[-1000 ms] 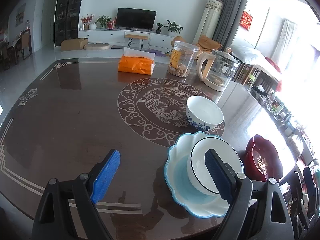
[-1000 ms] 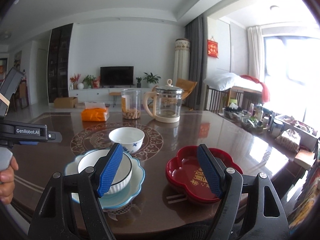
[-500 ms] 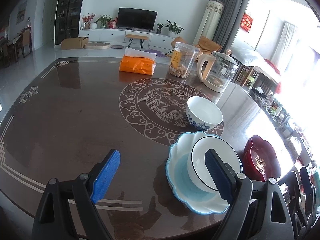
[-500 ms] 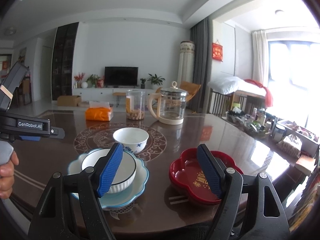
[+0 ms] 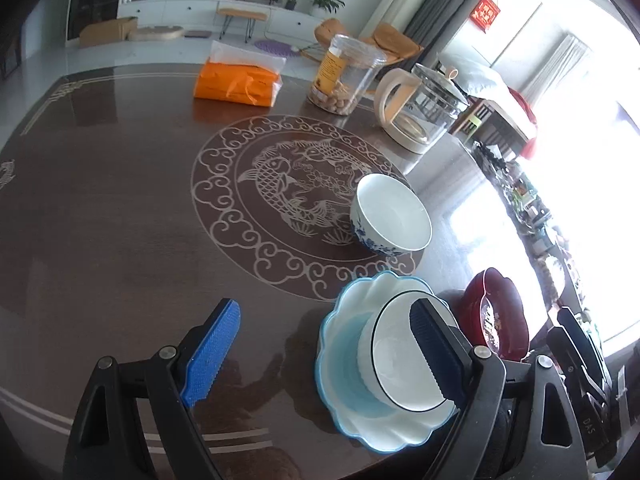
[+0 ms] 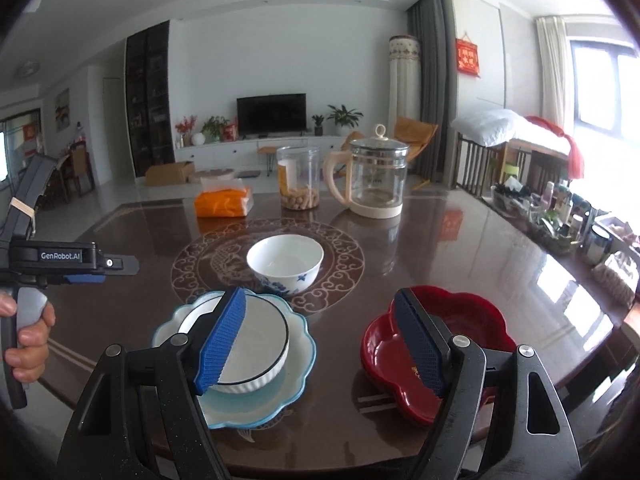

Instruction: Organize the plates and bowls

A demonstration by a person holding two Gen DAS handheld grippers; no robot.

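- The left gripper (image 5: 324, 354) hung over the near edge of the dark round desk (image 5: 120, 220), released, jaws spread wide with nothing between them; only bare desk showed in the gap.
- The right gripper (image 6: 320, 340) was likewise released and empty, its jaws framing the gap between two dishes without touching either.
- A black-rimmed white bowl (image 6: 256, 344) sat inside the scalloped pale-blue plate (image 6: 298, 344) at about 6 o'clock on the desk, near the front edge.
- A blue-and-white floral bowl (image 6: 285, 262) stood alone on the fish medallion, just beyond the plate at about 12 o'clock from it, apart from it.
- A red lobed dish (image 6: 460, 320) lay at about 3 o'clock from the blue plate, near but separate.
- At the far side stood an orange tissue pack (image 5: 236, 84), a clear snack jar (image 5: 344, 76) and a glass kettle (image 5: 424, 108), none of them part of the sorting.
- Judged from the layout, the stacking looked only begun: one bowl was nested on a plate, while the floral bowl and red dish were loose.
- The likely next move called for one gripper to advance to the floral bowl, straddle its rim with one jaw inside and one outside, clench, then lift it clear and lower it into the black-rimmed bowl.
- A glazed rim could slip in the pads, so a square grip would matter.
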